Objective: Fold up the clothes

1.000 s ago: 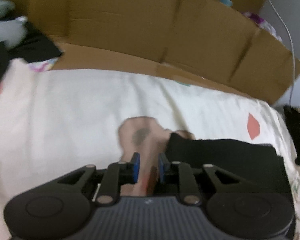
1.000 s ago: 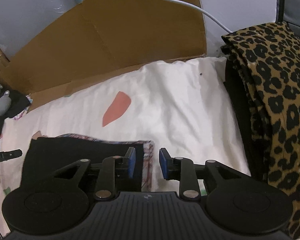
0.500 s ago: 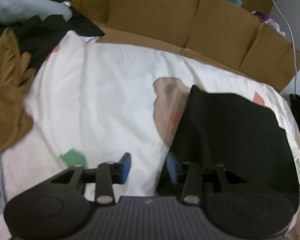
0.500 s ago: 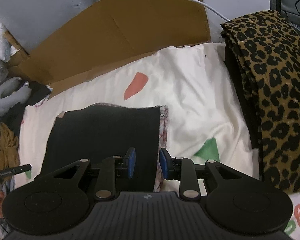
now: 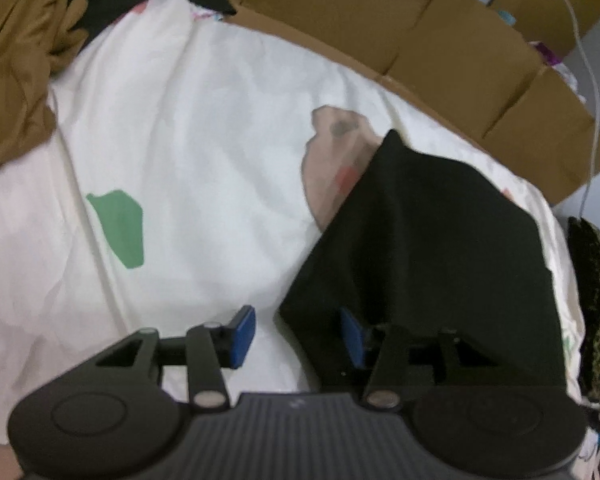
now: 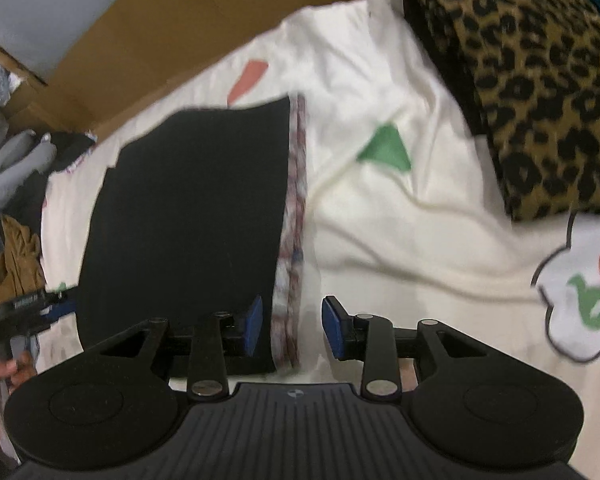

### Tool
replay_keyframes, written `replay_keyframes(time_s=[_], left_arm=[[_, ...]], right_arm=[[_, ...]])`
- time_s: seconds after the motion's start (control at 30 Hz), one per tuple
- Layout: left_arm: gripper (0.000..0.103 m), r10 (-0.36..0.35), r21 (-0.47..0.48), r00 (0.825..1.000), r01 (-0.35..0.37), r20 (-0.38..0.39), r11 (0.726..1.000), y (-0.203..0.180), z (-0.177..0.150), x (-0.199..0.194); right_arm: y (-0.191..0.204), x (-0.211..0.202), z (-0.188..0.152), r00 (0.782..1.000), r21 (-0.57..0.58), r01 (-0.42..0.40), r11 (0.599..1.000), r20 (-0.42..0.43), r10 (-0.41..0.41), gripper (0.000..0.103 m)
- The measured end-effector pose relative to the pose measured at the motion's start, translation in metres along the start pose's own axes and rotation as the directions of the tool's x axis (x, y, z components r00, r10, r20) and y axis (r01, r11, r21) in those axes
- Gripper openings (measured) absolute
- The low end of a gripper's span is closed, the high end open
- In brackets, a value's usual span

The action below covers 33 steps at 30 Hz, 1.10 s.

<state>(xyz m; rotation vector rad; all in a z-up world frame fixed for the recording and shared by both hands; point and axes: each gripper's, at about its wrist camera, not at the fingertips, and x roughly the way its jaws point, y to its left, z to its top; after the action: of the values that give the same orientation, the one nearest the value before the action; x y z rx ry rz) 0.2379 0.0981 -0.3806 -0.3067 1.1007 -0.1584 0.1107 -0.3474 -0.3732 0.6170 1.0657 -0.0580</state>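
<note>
Both tools spread wide, black garment lying flat on the bed.

The left tool (image 5: 296, 336) hangs over the near left corner of the folded black garment (image 5: 432, 248), jaws wide apart with nothing gripped. The right tool (image 6: 292, 330) hovers at the garment's (image 6: 188, 216) near right edge, jaws also wide and gripping nothing. The garment rests on the white sheet (image 6: 380, 216), a leopard-print cloth (image 6: 540, 92) lies well to its right, brown clothing (image 5: 12, 60) at far left.
</note>
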Motion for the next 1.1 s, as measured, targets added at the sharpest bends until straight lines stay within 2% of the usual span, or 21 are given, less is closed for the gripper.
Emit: replay_keyframes(time_s=[0.07, 0.1, 0.13, 0.2, 0.3, 0.37, 0.43, 0.5, 0.53, 0.63, 0.8, 0.87, 0.9, 0.93, 0.97, 1.03, 1.1], left_arm=[[0.045, -0.019, -0.006, 1.000, 0.019, 0.005, 1.000, 0.000, -0.002, 0.002], [0.036, -0.029, -0.005, 1.000, 0.029, 0.006, 1.000, -0.001, -0.002, 0.003], [0.019, -0.040, -0.003, 0.999, 0.040, 0.007, 0.999, -0.001, -0.003, 0.003], [0.006, -0.062, -0.021, 0.998, 0.062, 0.011, 0.998, 0.001, -0.004, 0.004], [0.006, -0.055, -0.018, 0.998, 0.056, 0.041, 0.998, 0.003, -0.003, -0.004], [0.006, -0.059, -0.010, 0.997, 0.060, 0.055, 0.998, 0.003, -0.001, -0.008], [0.005, -0.076, -0.024, 0.995, 0.078, 0.065, 0.997, 0.007, 0.002, -0.010], [0.005, -0.073, -0.057, 0.995, 0.077, 0.070, 0.995, 0.015, 0.003, -0.009], [0.006, -0.068, -0.072, 0.995, 0.073, 0.073, 0.995, 0.018, 0.003, -0.008], [0.006, -0.061, -0.088, 0.994, 0.069, 0.091, 0.994, 0.021, 0.000, -0.008], [0.005, -0.064, -0.119, 0.990, 0.079, 0.124, 0.990, 0.026, 0.000, -0.013], [0.004, -0.040, -0.131, 0.989, 0.060, 0.144, 0.990, 0.030, 0.003, -0.016], [0.000, -0.012, -0.127, 0.988, 0.032, 0.155, 0.991, 0.032, 0.005, -0.017], [0.000, 0.026, -0.120, 0.986, -0.005, 0.167, 0.993, 0.034, 0.008, -0.020], [0.000, 0.033, -0.127, 0.985, -0.011, 0.171, 0.992, 0.038, 0.011, -0.022], [0.000, -0.011, -0.155, 0.986, 0.037, 0.165, 0.987, 0.045, 0.013, -0.025], [0.000, -0.013, -0.139, 0.988, 0.035, 0.156, 0.990, 0.044, 0.010, -0.028]], right_arm=[[0.001, 0.004, -0.005, 1.000, -0.003, -0.012, 1.000, -0.023, 0.012, 0.040], [0.001, 0.005, -0.007, 0.999, 0.001, -0.022, 1.000, -0.031, 0.022, 0.040], [0.002, 0.006, -0.008, 0.999, 0.006, -0.035, 0.999, -0.037, 0.035, 0.040], [0.004, 0.007, -0.009, 0.998, 0.004, -0.054, 0.999, -0.041, 0.054, 0.040], [0.007, 0.013, -0.011, 0.997, -0.011, -0.053, 0.999, -0.054, 0.053, 0.039], [0.007, 0.019, -0.012, 0.996, -0.011, -0.055, 0.998, -0.070, 0.054, 0.035], [0.005, 0.022, -0.013, 0.996, -0.008, -0.053, 0.999, -0.072, 0.053, 0.022], [0.002, 0.023, -0.014, 0.996, 0.003, -0.053, 0.999, -0.073, 0.053, 0.016], [0.000, 0.024, -0.015, 0.996, 0.008, -0.054, 0.999, -0.072, 0.054, 0.010], [0.001, 0.023, -0.015, 0.996, -0.004, -0.054, 0.999, -0.065, 0.054, 0.004], [0.004, 0.021, -0.013, 0.998, -0.022, -0.036, 0.999, -0.046, 0.035, 0.002], [0.005, 0.018, -0.011, 0.999, -0.024, -0.027, 0.999, -0.037, 0.026, 0.002], [0.005, 0.017, -0.010, 0.999, -0.026, -0.022, 0.999, -0.032, 0.021, 0.002], [0.005, 0.016, -0.009, 0.999, -0.025, -0.023, 0.999, -0.028, 0.022, 0.002], [0.004, 0.016, -0.007, 0.999, -0.021, -0.027, 0.999, -0.026, 0.027, 0.003], [0.005, 0.014, -0.007, 0.999, -0.018, -0.030, 0.999, -0.023, 0.029, 0.003], [0.006, 0.013, -0.007, 1.000, -0.018, -0.025, 1.000, -0.018, 0.024, 0.006]])
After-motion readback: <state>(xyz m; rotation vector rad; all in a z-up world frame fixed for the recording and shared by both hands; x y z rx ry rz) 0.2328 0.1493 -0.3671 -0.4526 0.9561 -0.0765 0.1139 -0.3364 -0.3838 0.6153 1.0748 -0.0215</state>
